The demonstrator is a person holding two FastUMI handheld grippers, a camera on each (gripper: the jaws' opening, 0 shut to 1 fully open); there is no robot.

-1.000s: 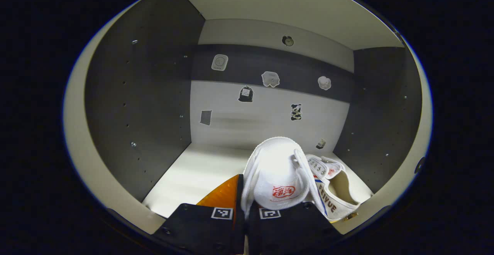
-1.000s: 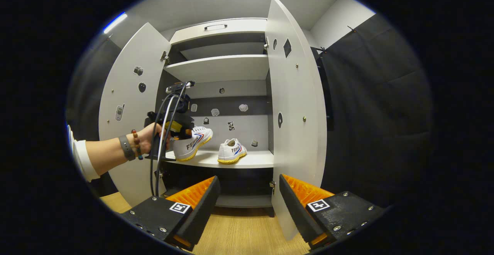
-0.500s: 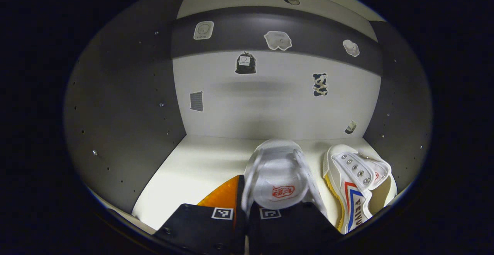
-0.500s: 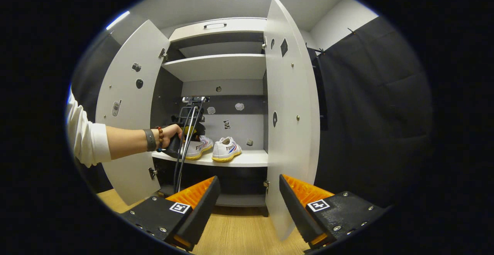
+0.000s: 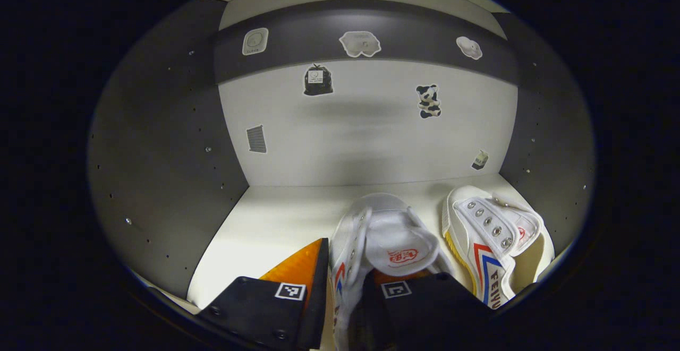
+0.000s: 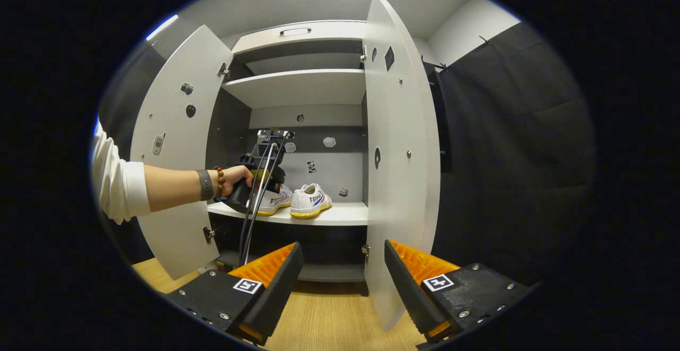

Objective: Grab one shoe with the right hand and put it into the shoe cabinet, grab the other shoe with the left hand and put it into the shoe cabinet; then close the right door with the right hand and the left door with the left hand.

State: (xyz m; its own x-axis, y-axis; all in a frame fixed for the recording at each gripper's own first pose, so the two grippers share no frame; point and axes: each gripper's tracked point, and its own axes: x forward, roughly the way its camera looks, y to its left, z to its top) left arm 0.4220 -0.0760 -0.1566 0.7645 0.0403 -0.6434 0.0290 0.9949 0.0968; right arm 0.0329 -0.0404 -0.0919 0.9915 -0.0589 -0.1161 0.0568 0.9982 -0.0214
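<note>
In the left gripper view a white shoe [image 5: 396, 237] rests on the cabinet shelf [image 5: 276, 218]. Its left side wall stands between the parted fingers of my left gripper [image 5: 348, 266], which is open, the right finger under the tongue. The second white shoe [image 5: 494, 234], with red and blue stripes, lies just to its right. In the right gripper view both shoes [image 6: 311, 202] sit side by side on the middle shelf [image 6: 342, 214]; the left gripper [image 6: 257, 178] and the hand [image 6: 234, 178] holding it reach in at the left shoe [image 6: 275, 201]. My right gripper [image 6: 342, 247] hangs open in front of the cabinet, holding nothing.
Both cabinet doors stand open: the left door [image 6: 175, 144] beside the sleeve [image 6: 114, 176], the right door [image 6: 401, 154] close ahead of my right gripper. Dark side walls [image 5: 159, 154] bound the compartment. Wooden floor [image 6: 329, 319] lies below.
The left gripper carried the shoe deeper in, lowered it onto the shelf beside the other shoe, and its fingers have parted. The right gripper drifted back slightly.
</note>
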